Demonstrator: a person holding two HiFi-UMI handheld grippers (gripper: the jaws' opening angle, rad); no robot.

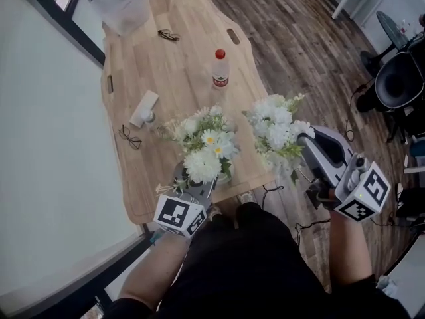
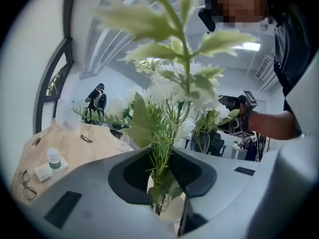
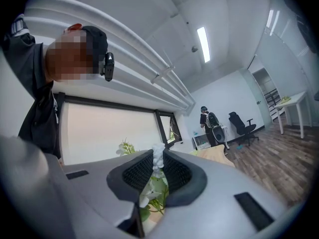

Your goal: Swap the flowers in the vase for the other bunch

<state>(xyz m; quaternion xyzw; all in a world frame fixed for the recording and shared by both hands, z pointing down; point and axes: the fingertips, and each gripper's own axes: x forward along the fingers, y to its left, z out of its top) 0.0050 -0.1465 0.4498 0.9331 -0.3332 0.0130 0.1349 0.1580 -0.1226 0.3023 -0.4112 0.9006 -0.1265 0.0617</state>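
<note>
Between the left gripper's [image 2: 167,185] pads, clamped tight, run the green stems of the daisy bunch [image 1: 204,145], whose blooms rise just ahead of its tip. The pale vase [image 1: 226,174] sits just beside that tip, at the table's [image 1: 179,65] near edge. Its forearm reaches in low, gripper roughly level. Well off to its right, the right gripper [image 1: 303,142] lies level, turned inward, pinched on the white bunch [image 1: 275,128] that spreads ahead of it
</note>
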